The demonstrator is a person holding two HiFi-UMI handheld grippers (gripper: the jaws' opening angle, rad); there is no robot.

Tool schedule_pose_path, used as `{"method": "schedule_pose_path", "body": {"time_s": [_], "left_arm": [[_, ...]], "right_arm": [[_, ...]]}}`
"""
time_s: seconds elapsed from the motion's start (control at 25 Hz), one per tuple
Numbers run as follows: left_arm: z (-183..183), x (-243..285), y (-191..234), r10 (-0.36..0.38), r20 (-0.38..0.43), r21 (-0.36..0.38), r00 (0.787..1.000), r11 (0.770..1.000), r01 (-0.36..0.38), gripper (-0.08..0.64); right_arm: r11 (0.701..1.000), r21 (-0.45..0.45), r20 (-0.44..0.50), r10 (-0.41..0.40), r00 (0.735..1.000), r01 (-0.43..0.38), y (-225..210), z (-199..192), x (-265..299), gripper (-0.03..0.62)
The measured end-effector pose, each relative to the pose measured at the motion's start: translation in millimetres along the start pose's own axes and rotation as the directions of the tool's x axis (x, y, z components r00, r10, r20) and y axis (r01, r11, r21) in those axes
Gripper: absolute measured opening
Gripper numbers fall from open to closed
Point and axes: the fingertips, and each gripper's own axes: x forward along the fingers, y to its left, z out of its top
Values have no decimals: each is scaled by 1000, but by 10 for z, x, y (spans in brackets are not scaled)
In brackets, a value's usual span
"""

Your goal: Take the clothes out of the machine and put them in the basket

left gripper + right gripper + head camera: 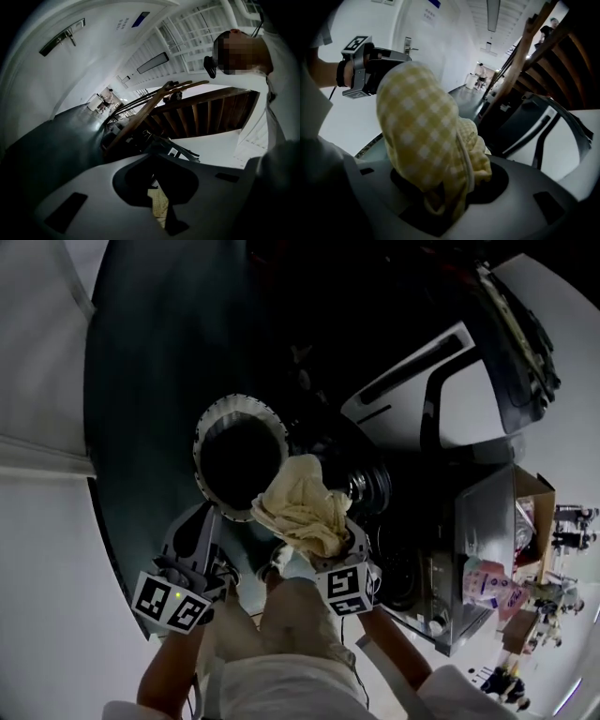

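Dark grey-green floor (141,381) fills most of the head view, with pale wall beside it on the left. A large white casing (469,404) crossed by a curved black band lies at the upper right. Below it stands a steel-sided machine (483,540) with dark round openings on the side toward the person. In the gripper views a wooden staircase (206,115) rises behind the floor.

A round basket (217,413), with a white pleated rim and a dark inside, sits on the floor near the middle of the head view, left of the machine.

The yellow-and-white checked cloth (302,507) is bunched in a loose ball and held off the floor. In the head view it lies between the basket and the machine, and its upper left edge overlaps the lower right of the basket's rim.

The right gripper (443,208) points downward, and its jaws pinch the lower folds of the cloth, which billows up and hides the jaw tips in its own view.

The left gripper (208,514) is just beside the basket's lower edge and apart from the cloth. Its jaws stand slightly spread with nothing gripped. A pale checked sliver shows through the gap between them, and what it is cannot be told.
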Motion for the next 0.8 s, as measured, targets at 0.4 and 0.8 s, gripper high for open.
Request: {"method": "schedule_pose_path", "body": {"time_s": [0.4, 0.8], "left_arm": [[-55, 60, 200, 184, 62, 25, 981, 982, -186, 14], [-464, 22, 639, 312, 77, -17, 947, 950, -312, 14]], "right_arm": [[966, -159, 33, 213, 976, -206, 92, 329, 969, 248], [921, -258, 3, 302, 953, -291, 309, 234, 1981, 252]]}}
